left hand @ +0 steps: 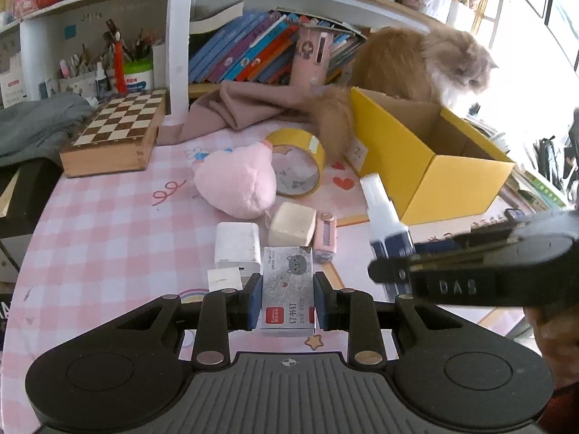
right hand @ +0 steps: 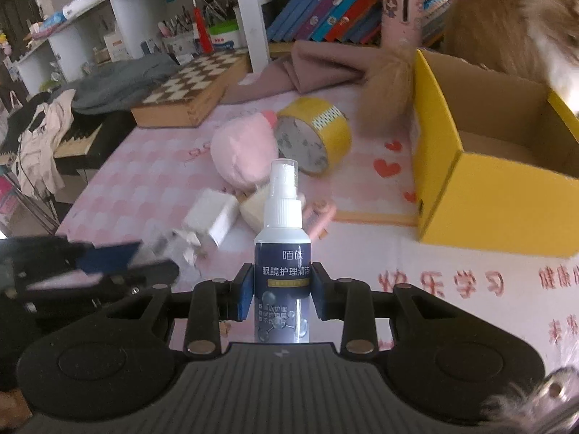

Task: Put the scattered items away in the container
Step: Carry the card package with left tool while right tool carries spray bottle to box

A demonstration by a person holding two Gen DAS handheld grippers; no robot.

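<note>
L wrist: left claw (left hand: 287, 298) pinching staple box (left hand: 287, 289), yellow box (left hand: 430, 166) ahead-right, empty | R wrist: right claw (right hand: 281, 291) pinching spray bottle (right hand: 282, 253), box ahead-right | left: plush (right hand: 242, 152), tape roll (right hand: 315, 135), charger (right hand: 213, 218), approx. 5 items still out

The left tool (left hand: 287, 298) points forward and downward, its blue pads pressed flat against the two long sides of a staple box (left hand: 287, 289), held clear of the table. The right tool (right hand: 282, 289) also tilts downward, its pads clamped on the dark-labelled body of a spray bottle (right hand: 282, 253) standing upright between them. The two tools hang side by side, close but apart
</note>
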